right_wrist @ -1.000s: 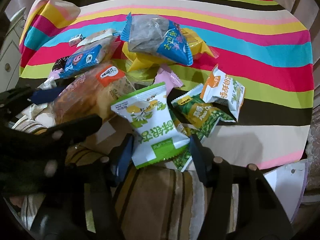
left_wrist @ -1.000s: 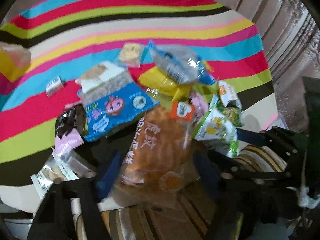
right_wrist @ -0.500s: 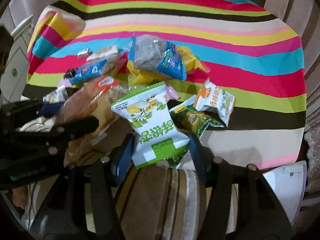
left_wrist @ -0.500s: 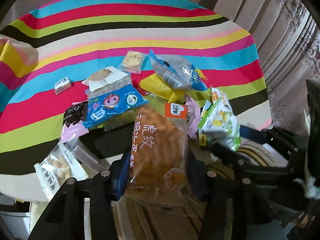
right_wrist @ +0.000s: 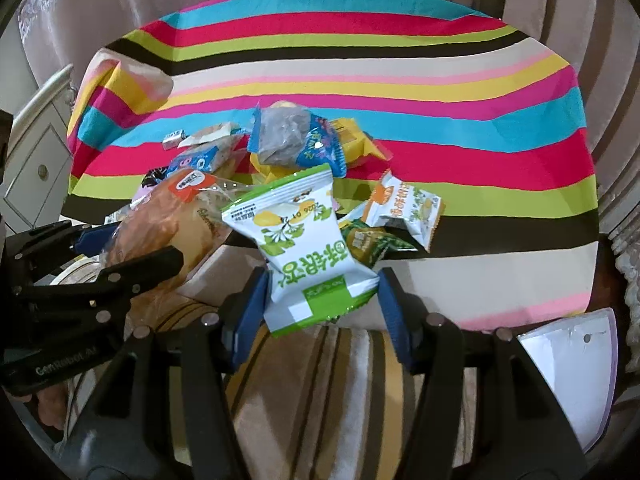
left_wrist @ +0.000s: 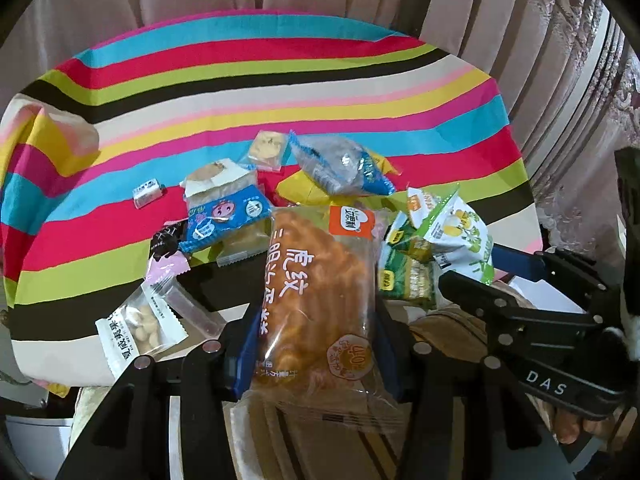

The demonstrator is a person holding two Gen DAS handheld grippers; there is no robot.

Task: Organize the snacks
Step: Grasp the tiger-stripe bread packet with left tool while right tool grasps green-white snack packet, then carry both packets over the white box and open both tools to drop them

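My left gripper (left_wrist: 314, 344) is shut on a clear orange bread packet (left_wrist: 316, 292) and holds it raised over the near table edge. My right gripper (right_wrist: 322, 300) is shut on a green and white snack packet (right_wrist: 304, 248), also raised. Each gripper shows in the other's view: the right one (left_wrist: 500, 280) with its packet (left_wrist: 460, 236), the left one (right_wrist: 120, 256) with the bread (right_wrist: 168, 228). A heap of snack packets lies on the striped tablecloth (left_wrist: 240, 80) behind them.
A blue packet (left_wrist: 224, 216), a grey and blue packet (right_wrist: 296, 140), a nut packet (left_wrist: 140, 328), a small wrapped sweet (left_wrist: 146, 192) and green pea packets (right_wrist: 372, 240) lie in the heap. Curtains hang behind. A striped cushion (right_wrist: 320, 380) lies below the grippers. White drawers (right_wrist: 36, 160) stand left.
Both grippers have pulled back and up from the heap, each carrying its packet. More of the table and curtains shows now.
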